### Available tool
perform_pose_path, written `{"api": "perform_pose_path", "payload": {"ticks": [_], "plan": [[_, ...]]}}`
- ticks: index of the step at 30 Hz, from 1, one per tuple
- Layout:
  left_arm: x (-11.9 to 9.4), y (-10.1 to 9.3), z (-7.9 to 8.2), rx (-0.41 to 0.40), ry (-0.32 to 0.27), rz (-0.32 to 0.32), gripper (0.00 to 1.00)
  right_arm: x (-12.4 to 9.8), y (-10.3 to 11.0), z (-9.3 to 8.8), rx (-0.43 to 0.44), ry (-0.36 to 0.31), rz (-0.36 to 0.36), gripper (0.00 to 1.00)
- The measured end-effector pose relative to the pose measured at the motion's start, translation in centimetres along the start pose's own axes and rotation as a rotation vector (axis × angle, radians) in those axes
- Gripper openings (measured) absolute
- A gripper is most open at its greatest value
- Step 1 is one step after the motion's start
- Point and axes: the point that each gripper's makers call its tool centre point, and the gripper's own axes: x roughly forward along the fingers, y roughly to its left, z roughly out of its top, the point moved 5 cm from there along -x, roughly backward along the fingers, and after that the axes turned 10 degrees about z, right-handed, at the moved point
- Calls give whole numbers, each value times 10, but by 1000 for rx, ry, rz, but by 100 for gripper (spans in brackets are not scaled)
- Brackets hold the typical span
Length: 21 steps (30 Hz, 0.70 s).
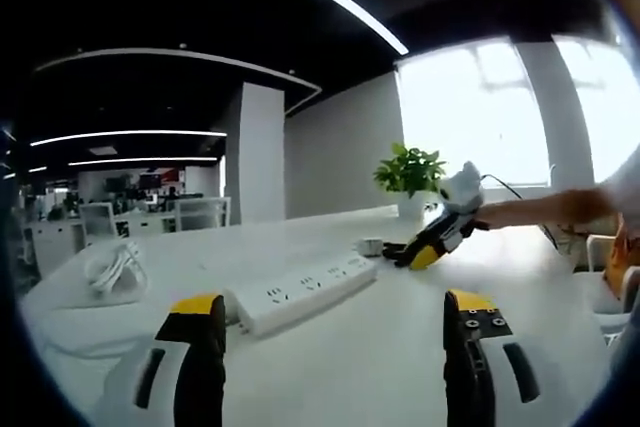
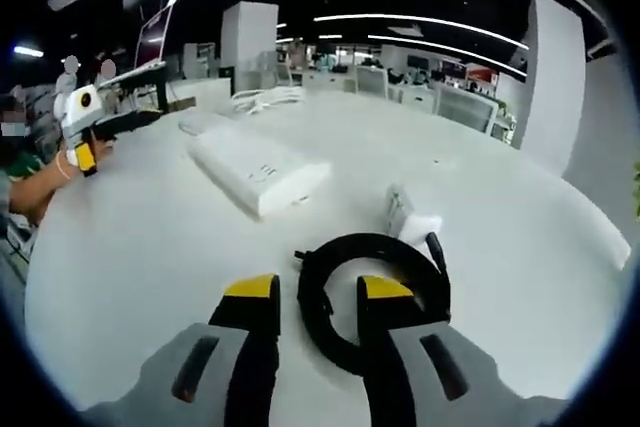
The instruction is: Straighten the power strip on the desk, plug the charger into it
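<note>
Charger [image 2: 412, 215]: small white block on the desk [image 2: 150, 257], just beyond its coiled black cable [image 2: 375, 292]; probably light and rigid, best pinched across flat sides. Cable floppy, likely to drag. Power strip [image 2: 258, 171] near, lying askew. Right gripper [image 2: 317, 299] partly open, astride the coil's near loop, not clamped. Left gripper [image 1: 333, 319] wide open, empty.

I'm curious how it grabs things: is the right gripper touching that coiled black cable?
Cannot tell. In the right gripper view the gripper's jaws straddle the black cable, but contact isn't plainly visible.
</note>
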Motion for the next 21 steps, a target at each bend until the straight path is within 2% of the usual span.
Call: {"api": "perform_pose_path", "payload": {"ticks": [2,6,17,21], "plan": [[0,-1,1,-4,-5,-5,92,0,1,-1,27,6,5,25],[0,-2,2,-6,-12,-5,92,0,3,-2,31,7,5,24],[3,-2,-1,-10,-9,-13,91,2,7,-2,24,30,34,11],[3,-3,-2,-10,-4,-20,91,3,8,0,47,49,28,10]]}}
